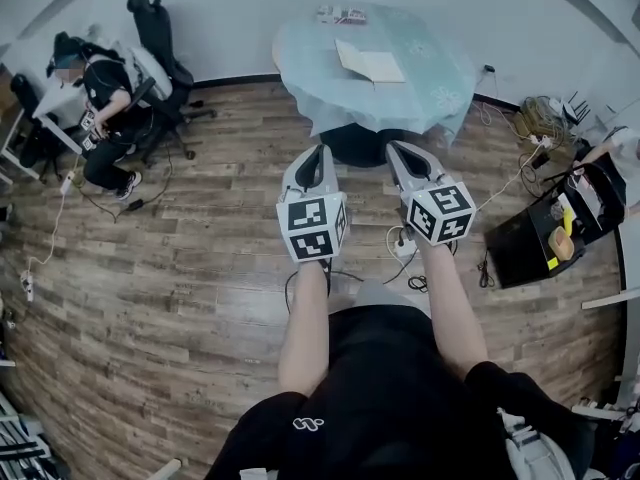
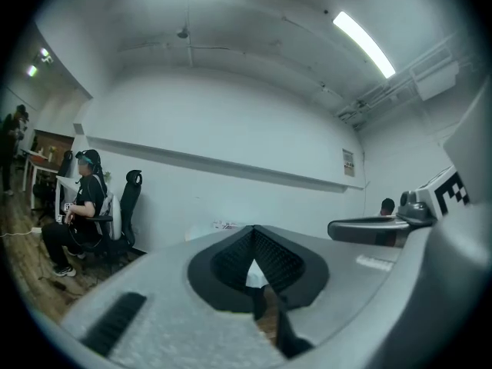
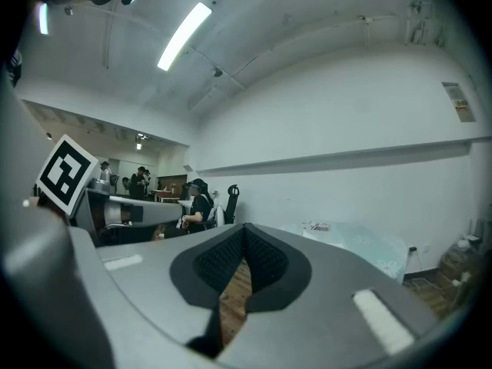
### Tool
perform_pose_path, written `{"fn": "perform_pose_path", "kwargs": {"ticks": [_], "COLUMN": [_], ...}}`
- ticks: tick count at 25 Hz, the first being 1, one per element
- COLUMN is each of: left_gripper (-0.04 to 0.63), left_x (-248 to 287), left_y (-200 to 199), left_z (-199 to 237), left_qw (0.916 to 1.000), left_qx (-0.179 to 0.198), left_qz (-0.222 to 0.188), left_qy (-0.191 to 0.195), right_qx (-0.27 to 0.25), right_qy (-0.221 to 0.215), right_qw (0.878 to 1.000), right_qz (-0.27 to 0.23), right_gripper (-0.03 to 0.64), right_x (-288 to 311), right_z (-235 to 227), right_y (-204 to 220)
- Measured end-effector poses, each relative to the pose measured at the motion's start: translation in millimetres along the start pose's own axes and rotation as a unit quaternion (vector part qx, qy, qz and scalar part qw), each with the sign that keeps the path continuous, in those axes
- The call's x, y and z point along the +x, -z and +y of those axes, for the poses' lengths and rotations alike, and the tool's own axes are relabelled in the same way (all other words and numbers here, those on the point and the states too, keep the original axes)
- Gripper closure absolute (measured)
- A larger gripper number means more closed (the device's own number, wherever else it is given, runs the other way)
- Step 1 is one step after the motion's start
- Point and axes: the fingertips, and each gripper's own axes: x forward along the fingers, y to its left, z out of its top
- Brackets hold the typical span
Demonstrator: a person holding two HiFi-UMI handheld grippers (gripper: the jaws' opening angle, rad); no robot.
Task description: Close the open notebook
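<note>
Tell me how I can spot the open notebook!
Look for the round table draped in pale blue, by the white wall. The notebook lies open near its middle. It is plain and pale, unlike the smaller patterned thing nearer the wall.

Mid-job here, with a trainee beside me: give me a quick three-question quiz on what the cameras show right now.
1. True or false: the right gripper has its jaws wide apart.
2. Where does the notebook lie? A, on the floor; B, on the cloth-covered table; C, in a gripper.
3. Does either gripper touch the notebook?
Key: 1, false: its jaws are together with nothing between them. 2, B. 3, no: the left gripper and the right gripper are both short of the table, over the wooden floor.
</note>
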Motion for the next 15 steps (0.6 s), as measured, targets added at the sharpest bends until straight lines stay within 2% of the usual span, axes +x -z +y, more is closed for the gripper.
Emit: {"fn": "perform_pose_path", "kwargs": {"ticks": [4, 8, 12, 15], "left_gripper": [0.592, 0.592, 0.592, 0.592], "left_x": [8.1, 17.7, 28.2, 43.7], "left_y": [-1.2, -1.2, -1.9, -2.0], "left_z": [1.4, 0.5, -2.3, 0.6], "left_qw": [1.0, 0.9999, 0.9997, 0.9995], "left_qx": [0.001, 0.004, 0.019, 0.025], "left_qz": [-0.002, 0.002, 0.003, 0.003], "left_qy": [0.004, 0.009, 0.015, 0.02], "right_qx": [-0.031, -0.072, -0.081, -0.121], "right_qy": [0.001, -0.017, -0.018, -0.03], "right_qw": [1.0, 0.997, 0.996, 0.992], "right_qz": [0.0, -0.007, -0.019, -0.013], "right_gripper": [0.604, 0.604, 0.604, 0.604], "right_x": [4.9, 10.1, 22.0, 42.7], "right_z": [-2.2, 3.7, -4.8, 3.0], "right_y": [-4.5, -12.2, -18.1, -15.0]}}
